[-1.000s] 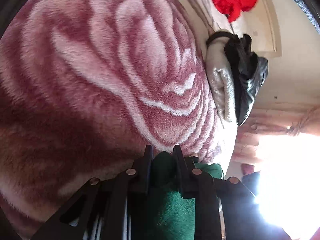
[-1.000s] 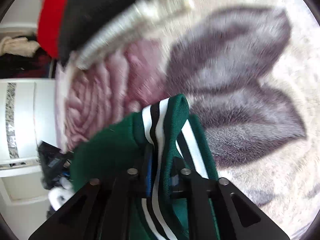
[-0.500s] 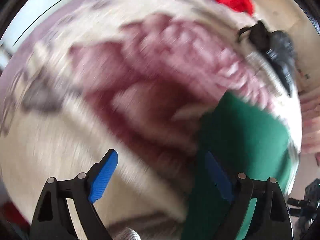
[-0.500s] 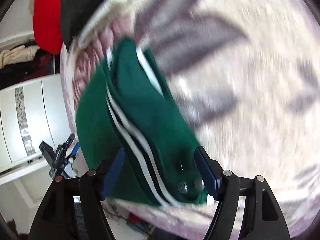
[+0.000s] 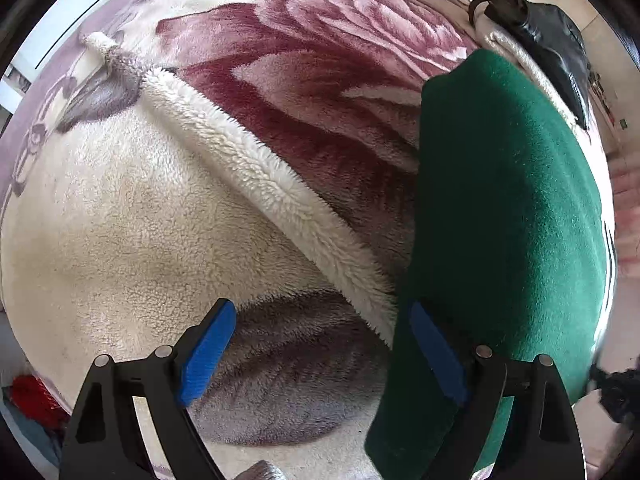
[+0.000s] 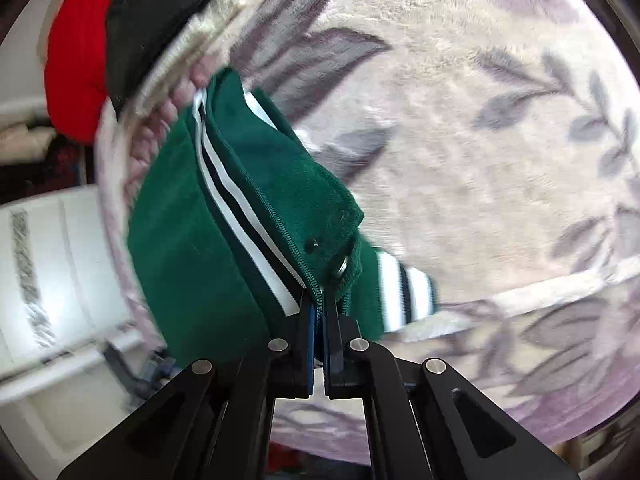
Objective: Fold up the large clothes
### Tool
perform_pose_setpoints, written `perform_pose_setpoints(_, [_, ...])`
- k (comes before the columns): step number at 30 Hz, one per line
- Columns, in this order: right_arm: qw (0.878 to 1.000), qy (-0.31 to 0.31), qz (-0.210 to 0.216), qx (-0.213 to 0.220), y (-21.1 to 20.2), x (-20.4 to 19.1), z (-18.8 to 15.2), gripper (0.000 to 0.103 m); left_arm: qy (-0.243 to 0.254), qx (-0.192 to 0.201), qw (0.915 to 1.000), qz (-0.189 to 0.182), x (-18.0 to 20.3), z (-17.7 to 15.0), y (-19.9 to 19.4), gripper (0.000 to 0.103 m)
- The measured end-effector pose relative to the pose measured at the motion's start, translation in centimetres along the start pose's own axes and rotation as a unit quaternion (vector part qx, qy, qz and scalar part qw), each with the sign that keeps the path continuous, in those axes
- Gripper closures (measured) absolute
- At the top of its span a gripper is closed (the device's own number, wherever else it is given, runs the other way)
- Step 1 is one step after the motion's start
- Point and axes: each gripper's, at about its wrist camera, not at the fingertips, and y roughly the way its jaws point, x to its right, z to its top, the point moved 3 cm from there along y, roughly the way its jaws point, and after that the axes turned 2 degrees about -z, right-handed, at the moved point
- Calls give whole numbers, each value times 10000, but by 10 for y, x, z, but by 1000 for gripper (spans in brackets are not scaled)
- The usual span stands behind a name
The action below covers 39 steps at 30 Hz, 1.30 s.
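A dark green jacket (image 5: 504,200) with white and black striped trim lies folded on a plush floral blanket (image 5: 320,92). My left gripper (image 5: 318,312) is open above the blanket with nothing between its blue pads; its right finger (image 5: 436,352) overlaps the jacket's left edge. In the right wrist view the green jacket (image 6: 248,184) shows its zipper, snaps and striped cuff. My right gripper (image 6: 319,304) is shut on the jacket's zipper edge.
The blanket's cream fleece underside (image 5: 120,208) is turned back in a diagonal fold. A black garment (image 6: 148,20) and a red garment (image 6: 76,60) lie at the far edge of the blanket (image 6: 460,120). A white cabinet (image 6: 52,280) stands beyond the bed.
The left gripper let go of the green fabric, opened wide and swung away to the jacket's left. The right gripper opened, then shut again on the zipper edge.
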Motion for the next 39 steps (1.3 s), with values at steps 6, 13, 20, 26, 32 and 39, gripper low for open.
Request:
perform_pose_setpoints(6, [9980, -362, -271, -453, 54, 5, 5, 96, 34, -23, 10000, 56, -4, 6, 4, 14])
perform_pose_setpoints(13, [9980, -587, 194, 157, 1, -11, 35, 30, -135, 116, 9984, -541, -3, 11, -8, 14])
perform_pose_setpoints(20, [9923, -848, 899, -20, 56, -56, 91, 30, -359, 5, 9942, -1018, 6, 40, 8, 14])
perform_pose_setpoints(26, [9887, -1005, 1099, 146, 55, -78, 88, 96, -153, 135, 9955, -926, 8, 58, -2, 14])
perform_pose_setpoints(32, [9972, -403, 624, -132, 72, -52, 92, 99, -197, 222, 9937, -1081, 13, 78, -5, 14])
perform_pose_setpoints(39, [9933, -894, 736, -49, 37, -81, 104, 33, 239, 512, 9924, -1089, 44, 114, -12, 14])
